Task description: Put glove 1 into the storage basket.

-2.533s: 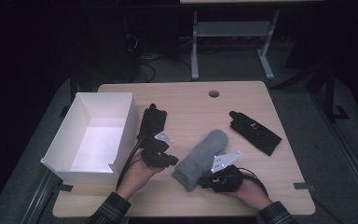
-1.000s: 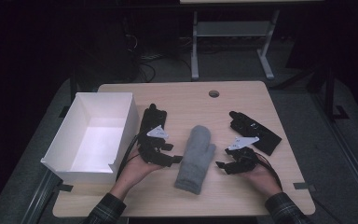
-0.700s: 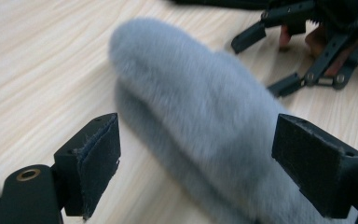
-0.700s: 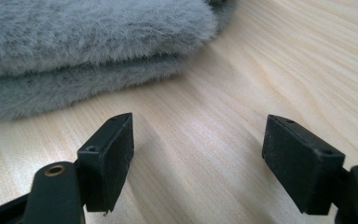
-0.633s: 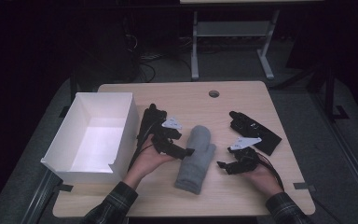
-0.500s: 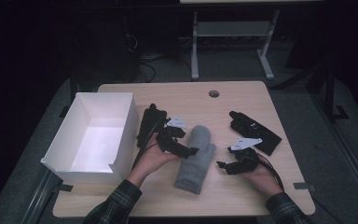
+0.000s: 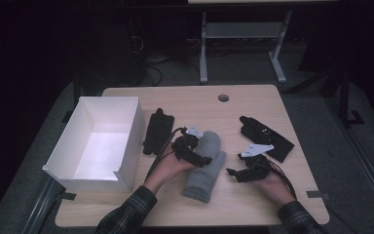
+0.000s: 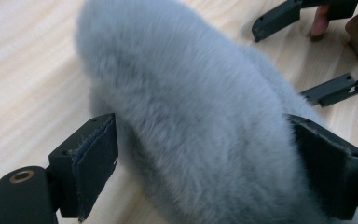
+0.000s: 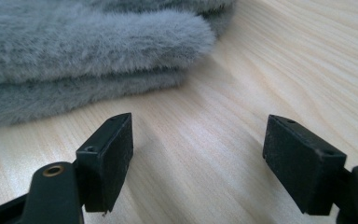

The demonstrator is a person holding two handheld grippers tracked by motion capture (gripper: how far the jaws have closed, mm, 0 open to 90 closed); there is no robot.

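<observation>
My two hand-held grippers at a folded grey fleece cloth (image 7: pixel 205 165) on the bench (image 7: pixel 253 204).

My right hand-held gripper (image 7: pixel 232 172) rests nearest, jaws apart, beside the cloth. My left hand-held gripper (image 7: pixel 200 157) straddles the cloth, jaws spread against its sides. Farther left stands a white box (image 7: pixel 127 141).

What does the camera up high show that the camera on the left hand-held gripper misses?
The high view alone takes in the white box, two black devices and the whole wooden table. The left gripper view alone reveals, close up, that the left hand-held gripper has its jaws straddling the fluffy grey cloth, with a gap left at one pad. Both show the cloth and the open right hand-held gripper.
</observation>
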